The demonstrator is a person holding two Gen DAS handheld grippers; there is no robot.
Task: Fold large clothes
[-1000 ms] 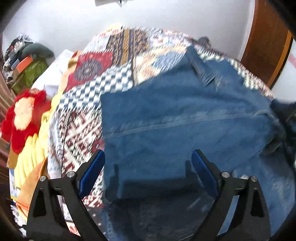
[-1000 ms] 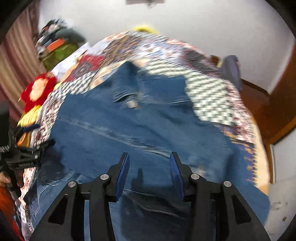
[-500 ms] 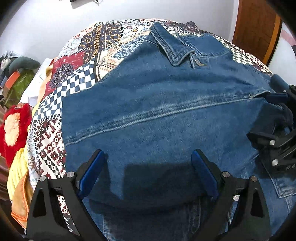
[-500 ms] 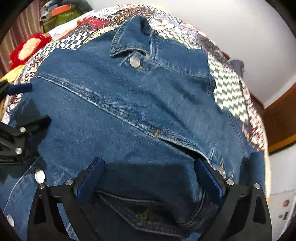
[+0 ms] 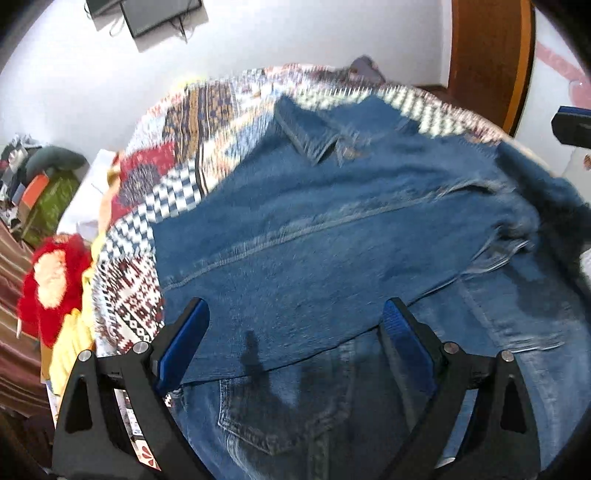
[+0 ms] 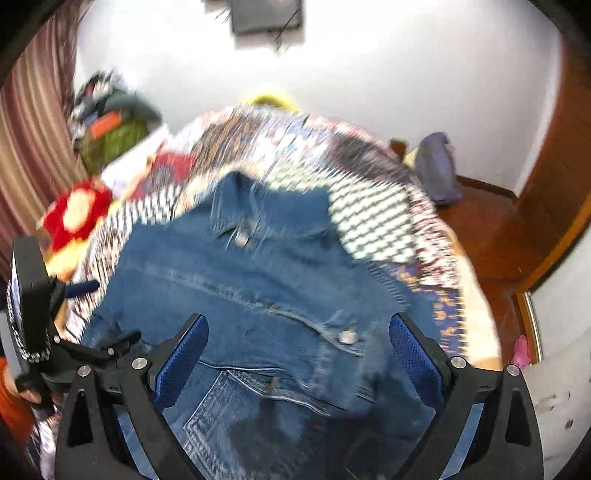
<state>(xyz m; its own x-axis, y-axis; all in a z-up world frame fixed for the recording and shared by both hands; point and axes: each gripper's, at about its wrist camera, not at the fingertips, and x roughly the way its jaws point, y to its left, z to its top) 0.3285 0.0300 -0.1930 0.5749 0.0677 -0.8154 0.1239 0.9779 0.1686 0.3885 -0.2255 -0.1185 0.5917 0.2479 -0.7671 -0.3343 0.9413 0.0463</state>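
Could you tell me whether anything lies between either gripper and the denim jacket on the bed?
Nothing visible does. The left gripper and right gripper both stand open directly over the denim jacket, with only bare denim beneath their fingers.

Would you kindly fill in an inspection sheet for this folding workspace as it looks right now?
Surface: bed under a patchwork quilt.
Job's things: denim jacket lying on the quilt, collar toward the wall, one layer folded over the lower part.
Clutter: red plush toy and piled items at the bedside.
Grippers: left gripper open; right gripper open, jaws just widened; denim below both, nothing gripped.
Cables: wires dangling from a dark wall-mounted box.
Surroundings: white wall, wooden door, striped curtain.
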